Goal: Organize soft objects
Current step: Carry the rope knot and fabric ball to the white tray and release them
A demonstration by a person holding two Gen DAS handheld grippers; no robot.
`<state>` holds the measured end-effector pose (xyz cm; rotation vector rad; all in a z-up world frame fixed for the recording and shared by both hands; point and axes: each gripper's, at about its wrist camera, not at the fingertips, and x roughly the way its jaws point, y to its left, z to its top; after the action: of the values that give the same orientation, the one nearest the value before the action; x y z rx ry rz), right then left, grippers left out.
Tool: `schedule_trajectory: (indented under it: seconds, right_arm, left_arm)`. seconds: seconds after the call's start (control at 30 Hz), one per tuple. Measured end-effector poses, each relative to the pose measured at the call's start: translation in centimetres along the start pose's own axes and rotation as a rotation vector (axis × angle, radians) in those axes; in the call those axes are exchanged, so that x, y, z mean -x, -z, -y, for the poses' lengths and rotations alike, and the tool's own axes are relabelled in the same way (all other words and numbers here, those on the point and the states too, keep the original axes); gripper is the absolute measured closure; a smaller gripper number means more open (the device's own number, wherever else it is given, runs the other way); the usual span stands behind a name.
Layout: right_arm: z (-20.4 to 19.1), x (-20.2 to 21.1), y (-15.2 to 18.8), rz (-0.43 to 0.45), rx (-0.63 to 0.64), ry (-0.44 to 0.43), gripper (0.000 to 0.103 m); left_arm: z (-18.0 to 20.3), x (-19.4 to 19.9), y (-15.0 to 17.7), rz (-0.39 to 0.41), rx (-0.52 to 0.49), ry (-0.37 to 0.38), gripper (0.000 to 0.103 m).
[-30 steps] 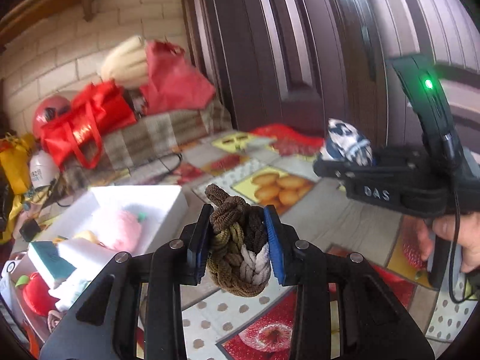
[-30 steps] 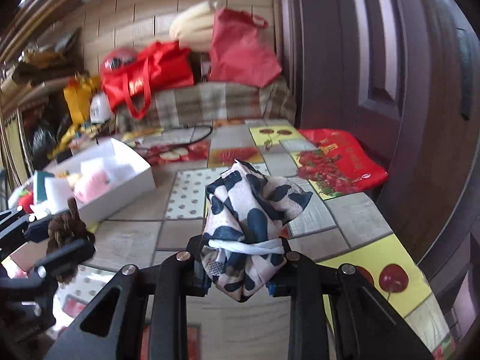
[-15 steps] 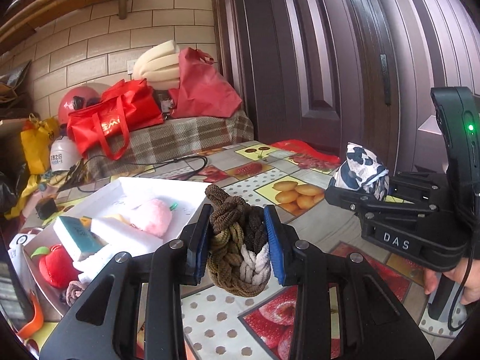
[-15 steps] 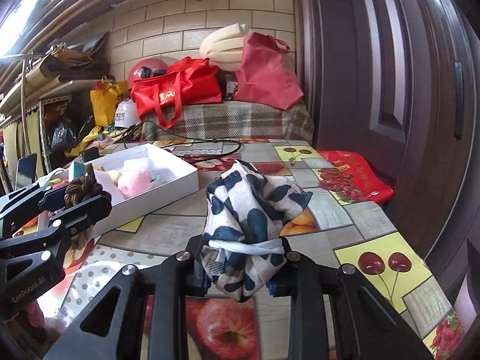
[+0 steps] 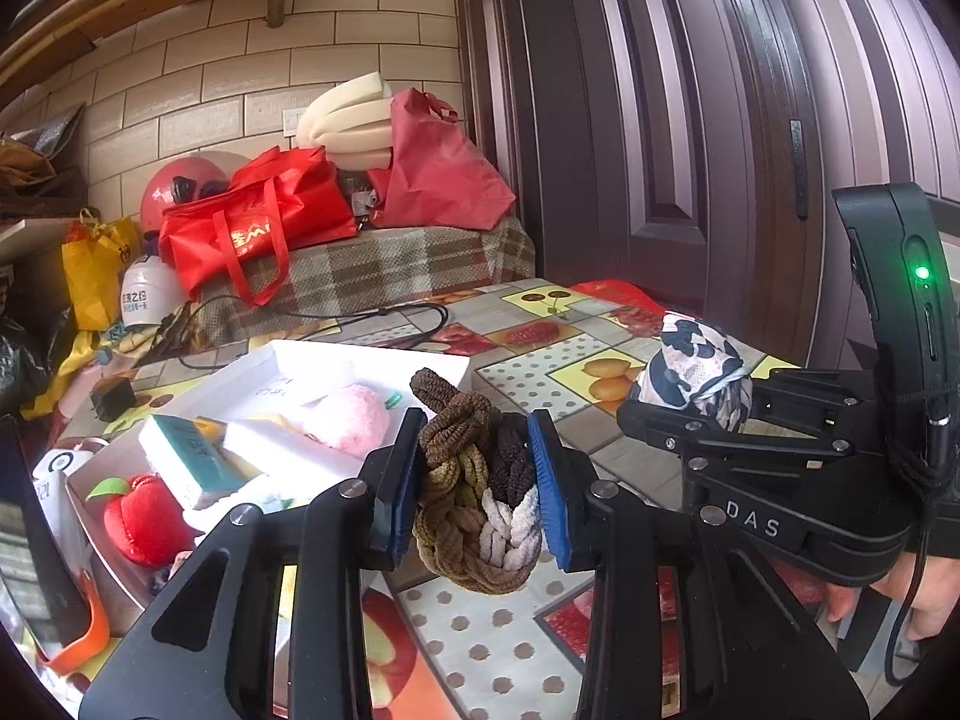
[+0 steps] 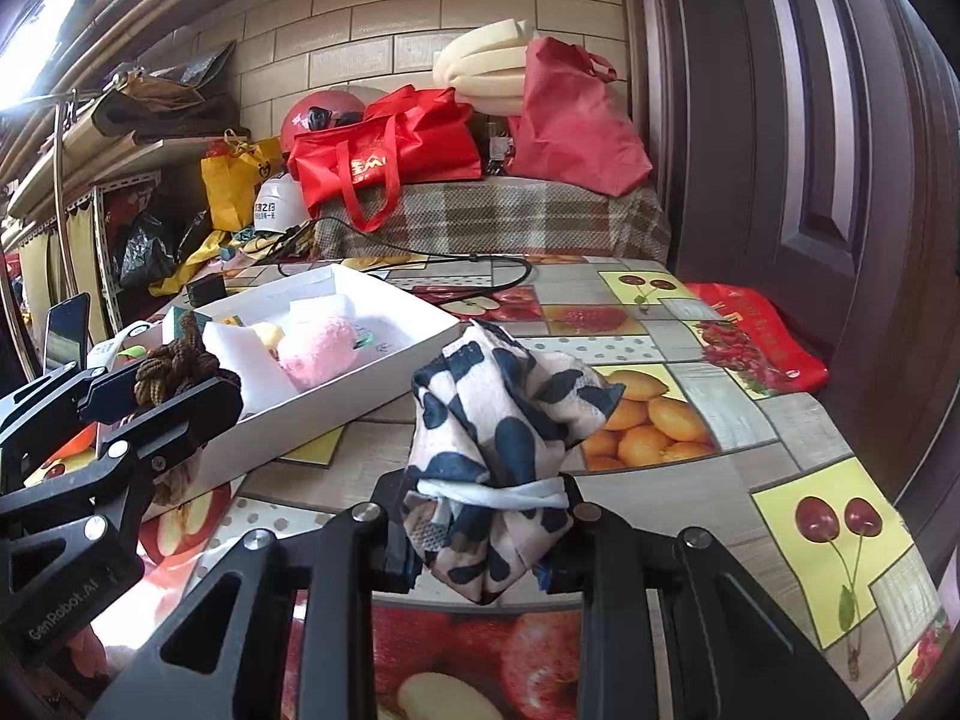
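Note:
My left gripper [image 5: 474, 480] is shut on a braided brown, olive and white rope knot [image 5: 474, 516], held above the table near the white box [image 5: 444, 363]. My right gripper [image 6: 480, 546] is shut on a black-and-white patterned cloth bundle [image 6: 504, 420], held above the table to the right of the box. The box [image 6: 384, 372] holds a pink fluffy ball [image 6: 318, 348], white foam pieces [image 5: 276, 450], a green-sided sponge [image 5: 186, 456] and a red plush apple [image 5: 144, 519]. The left gripper shows in the right wrist view [image 6: 168, 384]; the right gripper shows in the left wrist view [image 5: 690, 414].
The table has a fruit-print cloth [image 6: 690, 420]. A black cable [image 6: 474, 258] lies behind the box. Red bags [image 6: 384, 156], a helmet [image 6: 318, 114] and foam rolls [image 6: 480, 72] sit on a plaid-covered bench at the back. A dark door [image 6: 810, 120] stands at the right. A phone [image 6: 63, 330] stands at the left.
Both grippers have lifted and levelled out with their objects still held. The view now shows more of the box and the back wall; the box is closer to both grippers.

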<state>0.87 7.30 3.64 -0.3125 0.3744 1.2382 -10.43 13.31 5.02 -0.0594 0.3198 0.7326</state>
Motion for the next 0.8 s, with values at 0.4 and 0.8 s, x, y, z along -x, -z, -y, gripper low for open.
schedule_trajectory:
  seconds: [0.4,0.8]
  right_arm:
    - [-3.9,-2.2,-1.0,-0.013,0.034,-0.054,0.076]
    - [-7.9,-5.8,-2.9,0.018,0.029,-0.091,0.076]
  left_arm:
    - [-4.3,-0.6,0.2,-0.009,0.049,-0.082,0.069]
    - [-12.0,-1.6,0.7,-0.016,0.161,-0.234,0.069]
